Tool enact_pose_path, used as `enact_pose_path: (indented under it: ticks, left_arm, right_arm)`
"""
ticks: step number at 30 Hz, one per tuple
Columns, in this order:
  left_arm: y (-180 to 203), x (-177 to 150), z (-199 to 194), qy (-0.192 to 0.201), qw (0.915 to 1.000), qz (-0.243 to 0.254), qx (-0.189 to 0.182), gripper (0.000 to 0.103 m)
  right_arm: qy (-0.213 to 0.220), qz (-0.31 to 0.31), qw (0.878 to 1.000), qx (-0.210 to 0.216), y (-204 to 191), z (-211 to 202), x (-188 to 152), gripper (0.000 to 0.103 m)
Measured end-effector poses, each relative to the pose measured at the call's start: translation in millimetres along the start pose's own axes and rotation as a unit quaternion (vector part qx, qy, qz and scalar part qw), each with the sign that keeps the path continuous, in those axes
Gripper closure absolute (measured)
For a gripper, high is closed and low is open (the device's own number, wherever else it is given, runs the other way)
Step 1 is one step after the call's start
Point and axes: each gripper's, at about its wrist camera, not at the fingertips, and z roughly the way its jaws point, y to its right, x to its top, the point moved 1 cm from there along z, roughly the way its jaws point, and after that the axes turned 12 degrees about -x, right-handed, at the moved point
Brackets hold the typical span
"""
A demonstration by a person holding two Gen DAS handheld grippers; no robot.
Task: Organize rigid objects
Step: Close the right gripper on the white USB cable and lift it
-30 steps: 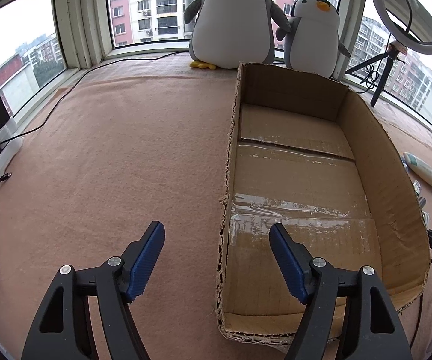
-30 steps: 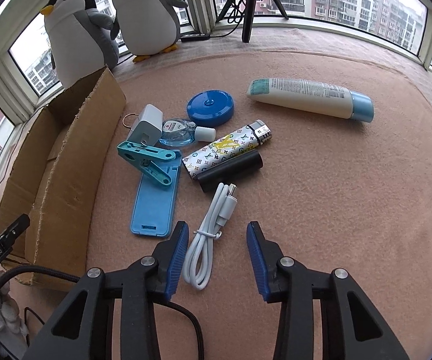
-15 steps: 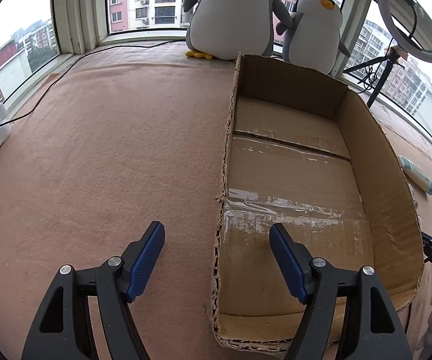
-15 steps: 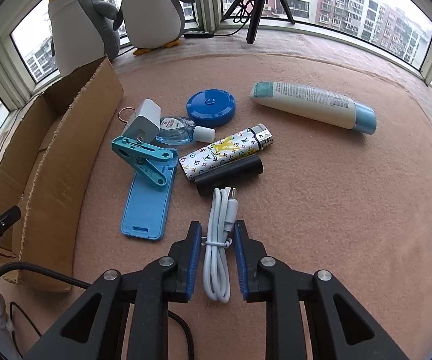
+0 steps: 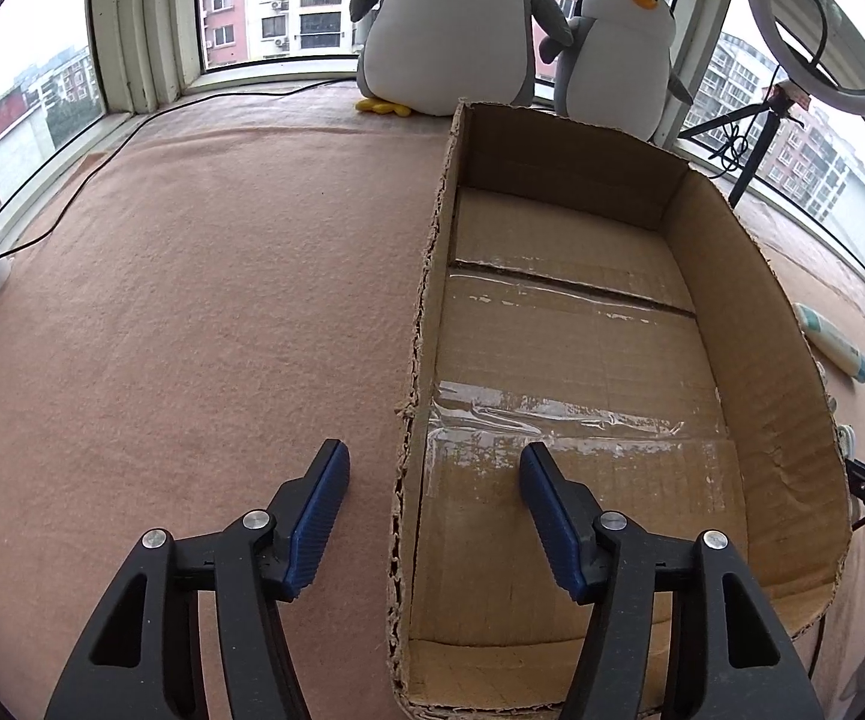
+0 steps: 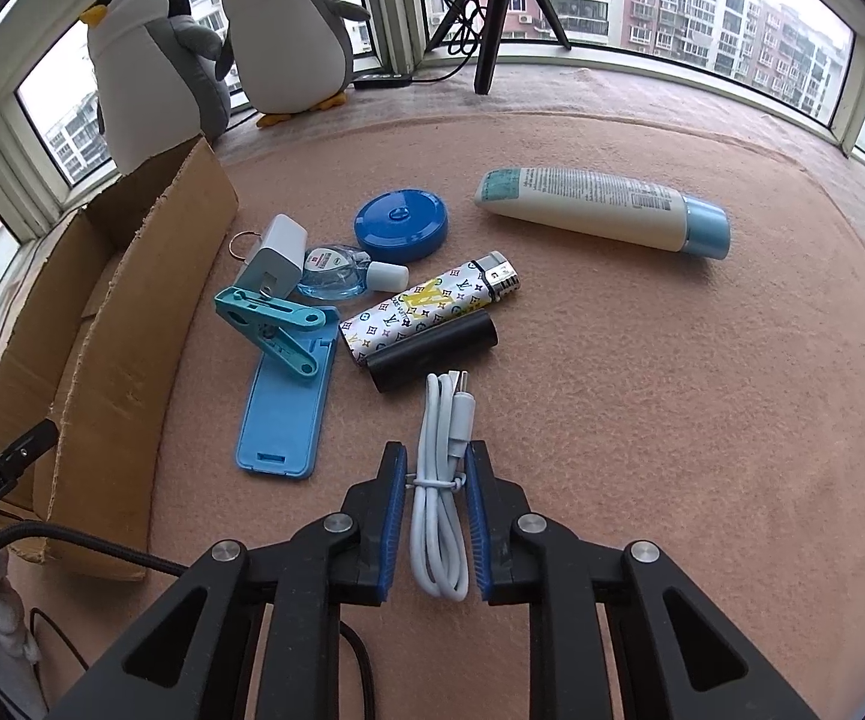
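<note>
The bundled white cable is being gripped at its tied middle by the right gripper, whose blue pads are being pressed against it from both sides while it is lying on the pink felt surface. Just beyond the cable's plug ends, a black cylinder is being seen beside a patterned lighter, the two touching along their length. To the left, a light blue flat stand is being overlapped by a teal clip, and behind these a white charger, a clear correction-tape dispenser and a round blue case are being shown close together. A white tube with a blue cap is lying well apart to the right. The cardboard box is standing at the left of this cluster, with two penguin plush toys behind it by the window. In the left wrist view, the left gripper is being held wide apart with nothing between its fingers (one finger outside the box wall, the other over the box interior). The box is being shown with only tape on its floor.
</note>
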Motion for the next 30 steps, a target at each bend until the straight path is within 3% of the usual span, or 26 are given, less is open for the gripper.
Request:
enact_pose_path:
  ticks: [12,30]
  left_arm:
    - [2,2,2,-0.001,0.9998,0.017,0.008,0.039]
    - [3,2,2,0.004,0.9998,0.019,0.011,0.039]
  right_arm:
    - [0.048,-0.013,0.998,0.029,-18,-38,14,0.085]
    - [0.087,-0.081,0.987,0.104,-92,-80,24,0.085]
